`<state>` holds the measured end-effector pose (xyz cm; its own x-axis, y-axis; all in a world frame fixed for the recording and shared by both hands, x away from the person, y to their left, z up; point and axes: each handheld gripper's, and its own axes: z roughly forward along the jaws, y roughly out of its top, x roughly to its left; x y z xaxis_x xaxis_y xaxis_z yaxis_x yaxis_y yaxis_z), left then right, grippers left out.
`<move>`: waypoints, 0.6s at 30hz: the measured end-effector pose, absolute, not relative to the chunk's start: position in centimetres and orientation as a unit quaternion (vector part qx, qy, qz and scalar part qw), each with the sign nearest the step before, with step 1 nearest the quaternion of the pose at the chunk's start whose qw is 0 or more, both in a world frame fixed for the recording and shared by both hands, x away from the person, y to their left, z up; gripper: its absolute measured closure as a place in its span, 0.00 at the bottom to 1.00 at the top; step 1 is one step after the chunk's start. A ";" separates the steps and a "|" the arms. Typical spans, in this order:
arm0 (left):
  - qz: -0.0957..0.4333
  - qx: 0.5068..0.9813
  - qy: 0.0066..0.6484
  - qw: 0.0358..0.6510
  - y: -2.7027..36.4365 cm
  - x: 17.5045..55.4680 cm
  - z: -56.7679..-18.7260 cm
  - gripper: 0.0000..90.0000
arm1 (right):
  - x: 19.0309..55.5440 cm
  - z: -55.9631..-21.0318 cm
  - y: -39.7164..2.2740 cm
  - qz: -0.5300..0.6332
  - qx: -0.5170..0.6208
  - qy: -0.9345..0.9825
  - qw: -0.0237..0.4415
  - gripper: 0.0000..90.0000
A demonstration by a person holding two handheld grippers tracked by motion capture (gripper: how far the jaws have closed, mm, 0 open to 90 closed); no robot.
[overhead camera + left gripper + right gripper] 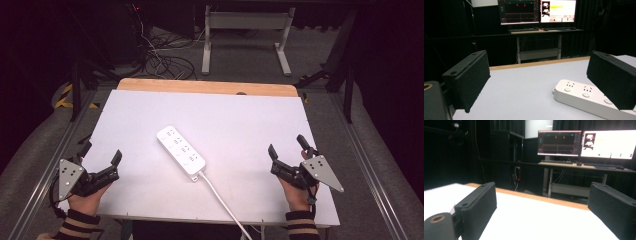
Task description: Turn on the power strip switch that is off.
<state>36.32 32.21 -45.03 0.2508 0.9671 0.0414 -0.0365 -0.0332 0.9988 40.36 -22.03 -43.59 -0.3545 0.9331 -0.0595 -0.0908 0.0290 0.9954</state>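
- Both grippers have their two black jaws spread wide, with nothing held between them; this makes four jaws in total.
- One left gripper (102, 154) is low over the near left corner of the table, held by the left hand (84, 196).
- One right gripper (289, 148) is low over the near right part of the table, held by the right hand (295, 192).
- Two striped sleeve cuffs come in at the bottom edge of the high view.
- One white power strip (180, 153) lies flat near the middle of the white table (240, 115), between the two grippers and well apart from both.
- Its long axis runs diagonally, from far-left to near-right.
- Its far end points toward the far left side, and its near end points toward the person's right.
- One white cable (223, 204) leaves the near end and runs over the near table edge.
- In the left gripper view the power strip (584, 96) lies partly behind the right-hand jaw, and round buttons show on its top; their number I cannot tell.
- Two lit monitors (584, 143) stand on a desk behind the table.
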 end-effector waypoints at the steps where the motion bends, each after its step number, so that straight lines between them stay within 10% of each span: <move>1: 0.449 0.561 0.415 0.558 32.2 36.2 -45.0 0.06 | 40.4 -43.7 -21.8 0.586 0.369 0.578 0.432 0.10; 18: 0.452 0.560 0.414 0.558 32.2 35.9 -45.0 0.06 | 40.5 -44.2 -21.1 0.574 0.364 0.596 0.428 0.10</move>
<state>35.93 32.23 -44.96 0.2493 0.9674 0.0447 -0.0406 -0.0357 0.9985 40.53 -21.06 -44.19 -0.3688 0.9250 -0.0911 -0.0571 0.0753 0.9955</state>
